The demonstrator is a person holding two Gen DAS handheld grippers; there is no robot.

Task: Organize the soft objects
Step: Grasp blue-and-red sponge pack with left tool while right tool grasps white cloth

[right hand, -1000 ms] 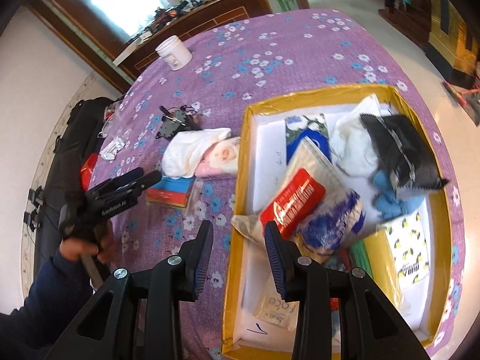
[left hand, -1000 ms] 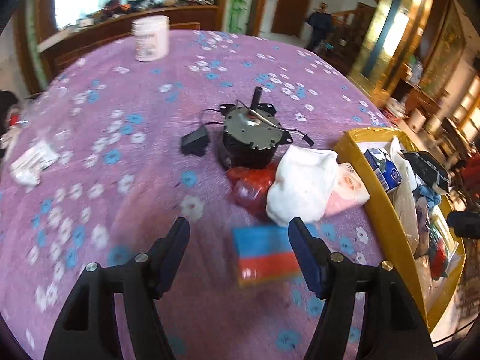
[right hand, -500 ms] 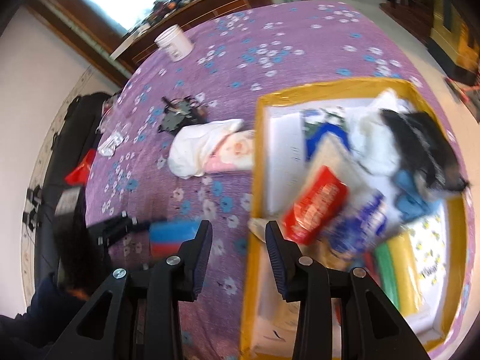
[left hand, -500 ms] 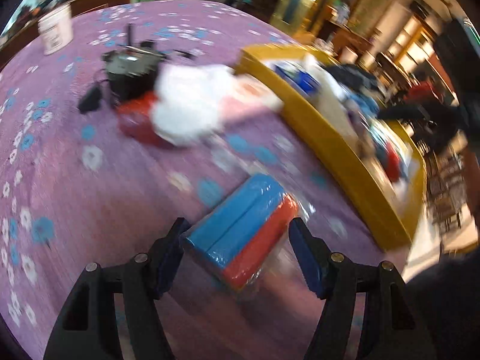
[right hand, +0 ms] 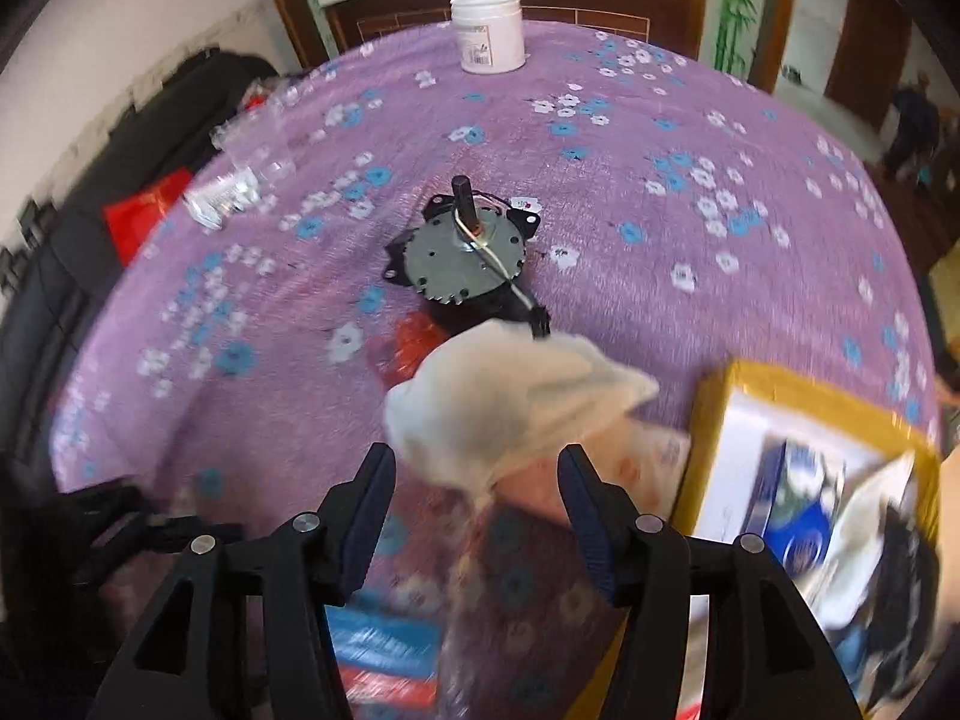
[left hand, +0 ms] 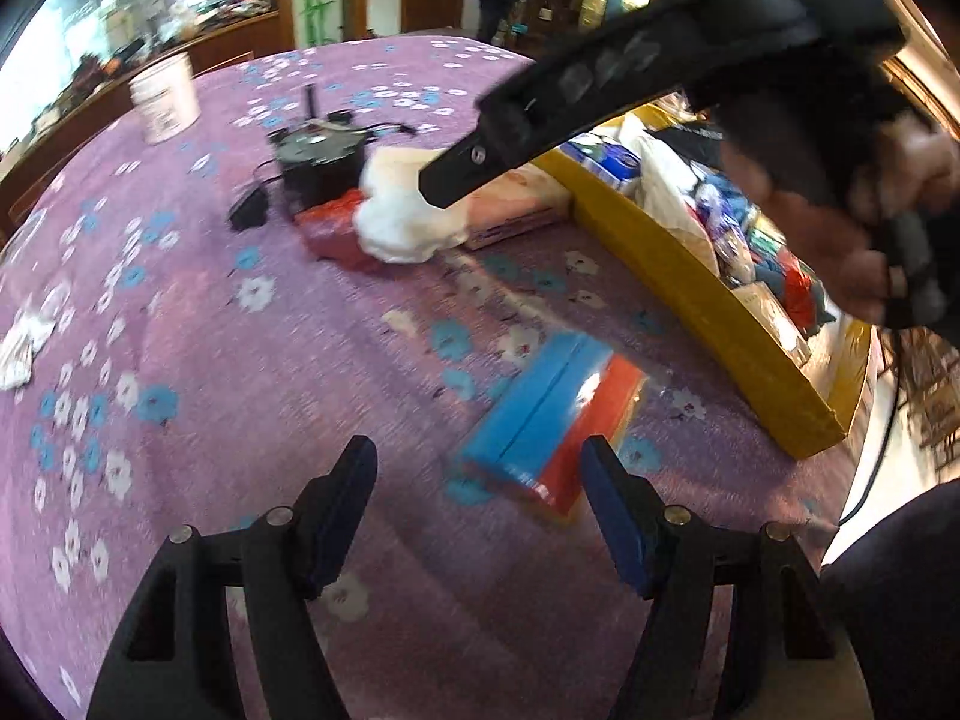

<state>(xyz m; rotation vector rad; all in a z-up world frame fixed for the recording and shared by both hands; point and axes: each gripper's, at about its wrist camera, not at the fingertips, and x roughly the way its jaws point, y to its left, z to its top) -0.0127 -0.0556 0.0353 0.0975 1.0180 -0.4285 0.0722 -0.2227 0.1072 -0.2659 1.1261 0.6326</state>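
A wrapped blue and red sponge pack (left hand: pixel 549 423) lies on the purple flowered tablecloth (left hand: pixel 240 396), just ahead of my open, empty left gripper (left hand: pixel 477 474); it also shows in the right wrist view (right hand: pixel 384 654). A white cloth (right hand: pixel 504 408) lies over a pink packet (right hand: pixel 636 468), and it shows in the left wrist view too (left hand: pixel 402 216). My right gripper (right hand: pixel 477 492) is open and empty right over the cloth's near edge. The right gripper's body (left hand: pixel 630 66) crosses the left wrist view above the cloth.
A yellow box (left hand: pixel 708 306) full of soft items stands at the right, and shows in the right wrist view (right hand: pixel 798 396). A black motor with wires (right hand: pixel 462 258) and a red bag (left hand: pixel 336 228) lie behind the cloth. A white jar (right hand: pixel 487 30) stands far back.
The sponge pack was between my left fingers and now lies on the cloth ahead of them. My right gripper swung left from over the box to the white cloth.
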